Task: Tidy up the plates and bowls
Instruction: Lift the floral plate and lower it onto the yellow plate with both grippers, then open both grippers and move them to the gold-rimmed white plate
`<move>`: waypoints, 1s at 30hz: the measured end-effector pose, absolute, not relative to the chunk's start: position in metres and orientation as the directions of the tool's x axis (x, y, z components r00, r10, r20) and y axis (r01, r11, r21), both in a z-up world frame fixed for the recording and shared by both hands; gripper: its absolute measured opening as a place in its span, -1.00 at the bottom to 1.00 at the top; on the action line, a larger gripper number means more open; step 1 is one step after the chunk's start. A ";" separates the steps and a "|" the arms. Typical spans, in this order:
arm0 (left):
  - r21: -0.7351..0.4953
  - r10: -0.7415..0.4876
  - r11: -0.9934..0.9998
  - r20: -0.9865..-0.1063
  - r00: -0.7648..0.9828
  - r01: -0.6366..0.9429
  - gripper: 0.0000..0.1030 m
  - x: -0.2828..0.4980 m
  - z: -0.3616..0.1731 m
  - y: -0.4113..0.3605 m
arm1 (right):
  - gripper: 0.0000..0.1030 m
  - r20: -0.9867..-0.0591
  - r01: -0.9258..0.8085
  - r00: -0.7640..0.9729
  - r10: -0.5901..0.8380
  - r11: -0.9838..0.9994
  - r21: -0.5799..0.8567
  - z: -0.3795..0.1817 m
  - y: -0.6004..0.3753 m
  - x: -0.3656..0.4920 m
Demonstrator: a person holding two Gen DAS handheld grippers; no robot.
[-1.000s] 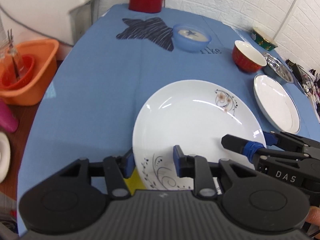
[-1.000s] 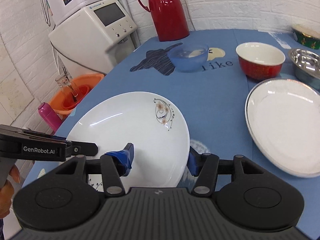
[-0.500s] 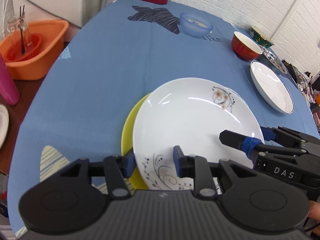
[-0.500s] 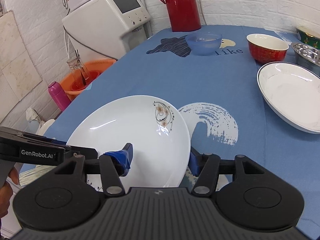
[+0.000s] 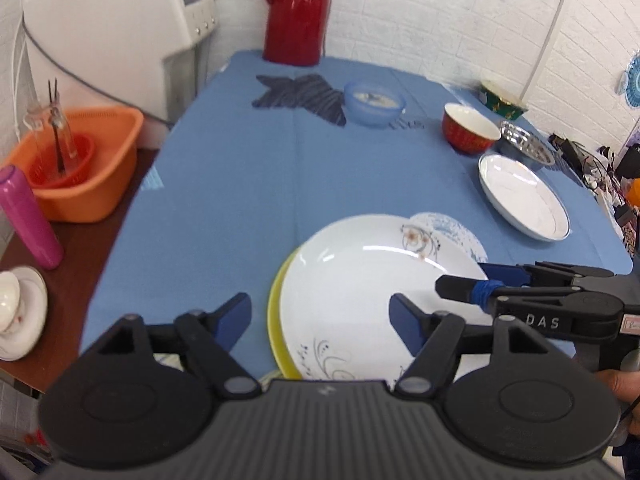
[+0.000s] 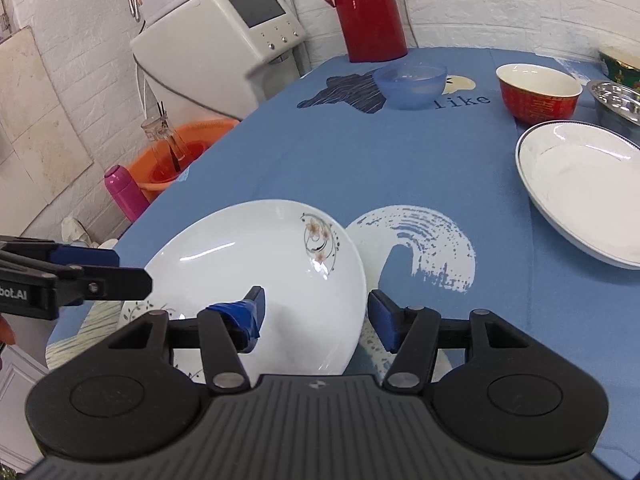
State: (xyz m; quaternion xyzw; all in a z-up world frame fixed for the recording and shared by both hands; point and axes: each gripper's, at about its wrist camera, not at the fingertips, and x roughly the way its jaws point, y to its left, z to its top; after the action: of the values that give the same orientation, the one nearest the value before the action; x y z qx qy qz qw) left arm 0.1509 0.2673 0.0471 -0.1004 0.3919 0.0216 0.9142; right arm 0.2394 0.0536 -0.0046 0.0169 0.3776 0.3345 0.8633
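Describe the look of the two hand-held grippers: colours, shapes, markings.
The left hand-held gripper and the right hand-held gripper are both matte black plastic, with ribbed bodies, two round side discs and scissor-like linkages ending in blue finger pads. The right one reads "DAS" on its side and has blue tape round one finger; the left one's lettering ends "bot.AI".

R tool (image 6: 316, 316) open, straddling floral plate (image 6: 256, 264) rim.

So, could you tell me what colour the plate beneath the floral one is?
Yellow plate, clearest in the left wrist view.
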 end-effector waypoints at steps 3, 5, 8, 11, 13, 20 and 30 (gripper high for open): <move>-0.171 -0.034 0.978 -0.701 0.712 -0.121 0.56 0.152 0.057 0.269 | -0.17 -0.608 -0.541 0.521 0.599 0.783 0.308 0.004 0.041 0.242; -0.173 -0.032 0.977 -0.693 0.720 -0.122 0.56 0.155 0.062 0.268 | -0.17 -0.596 -0.535 0.534 0.600 0.785 0.311 0.009 0.034 0.242; -0.187 -0.050 0.976 -0.693 0.719 -0.113 0.56 0.161 0.063 0.264 | -0.17 -0.583 -0.531 0.543 0.604 0.785 0.319 0.014 0.018 0.240; -0.203 -0.079 0.975 -0.697 0.713 -0.091 0.56 0.174 0.061 0.254 | -0.17 -0.586 -0.514 0.550 0.595 0.794 0.324 0.014 -0.004 0.237; -0.216 -0.104 0.974 -0.703 0.704 -0.072 0.56 0.184 0.059 0.246 | -0.17 -0.592 -0.493 0.563 0.576 0.810 0.319 0.014 -0.020 0.237; -0.230 -0.167 0.973 -0.719 0.674 -0.005 0.56 0.227 0.052 0.209 | -0.16 -0.596 -0.376 0.644 0.480 0.877 0.300 0.015 -0.086 0.246; -0.283 -0.263 0.957 -0.753 0.603 0.064 0.55 0.327 0.043 0.146 | -0.14 -0.614 -0.230 0.707 0.352 0.935 0.271 0.012 -0.147 0.319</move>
State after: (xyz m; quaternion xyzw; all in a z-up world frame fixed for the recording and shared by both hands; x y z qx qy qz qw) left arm 0.3272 0.1462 0.0429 -0.1143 0.4362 -0.0921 0.8878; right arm 0.3190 -0.1471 0.0119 0.0874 0.3487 0.1583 0.9196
